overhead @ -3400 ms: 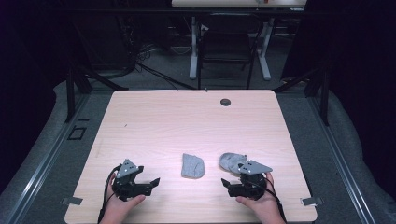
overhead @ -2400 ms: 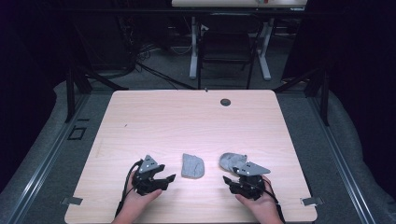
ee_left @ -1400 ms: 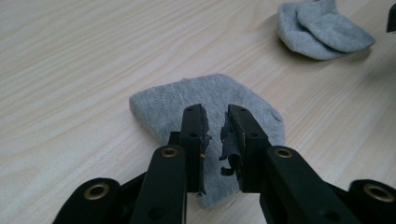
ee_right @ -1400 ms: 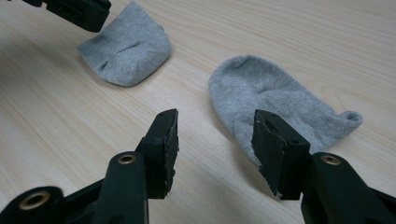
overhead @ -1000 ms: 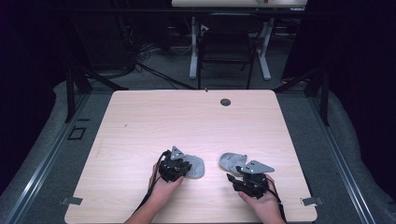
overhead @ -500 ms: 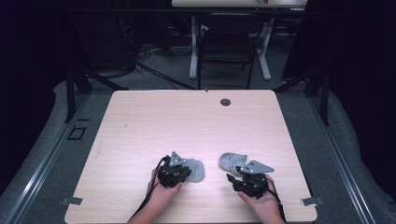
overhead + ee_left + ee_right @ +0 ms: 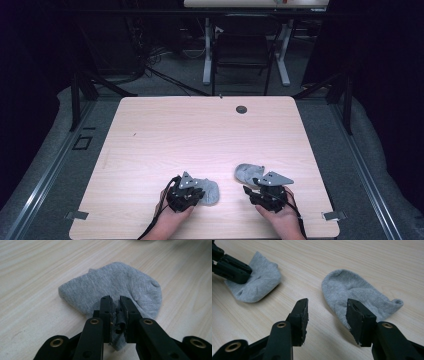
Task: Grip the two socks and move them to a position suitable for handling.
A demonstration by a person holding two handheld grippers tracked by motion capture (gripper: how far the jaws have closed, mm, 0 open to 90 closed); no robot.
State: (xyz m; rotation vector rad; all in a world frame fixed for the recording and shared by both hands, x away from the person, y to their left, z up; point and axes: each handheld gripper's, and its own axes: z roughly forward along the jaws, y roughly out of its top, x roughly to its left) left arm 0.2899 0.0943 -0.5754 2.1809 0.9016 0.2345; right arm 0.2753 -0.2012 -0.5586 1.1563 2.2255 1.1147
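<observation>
The table is a pale wood-grain top with rounded corners and a small dark round hole near its far edge; it stands on grey carpet in a dim room, with metal rails along both sides and the white legs of another desk and a dark chair behind it. Two small grey socks lie near the front edge, well apart from each other. Both are soft ribbed knit, short and rounded at the toe. The left sock lies flat and slightly rumpled, and the left gripper, a hard black tool with brass rivets, has its jaws nearly together, pinching a fold of the cloth at the near edge. The right sock lies flat with a little curled cuff at one end. The right gripper hovers just over its near edge with jaws spread wide, one over bare wood, the other over the knit, gripping nothing.
</observation>
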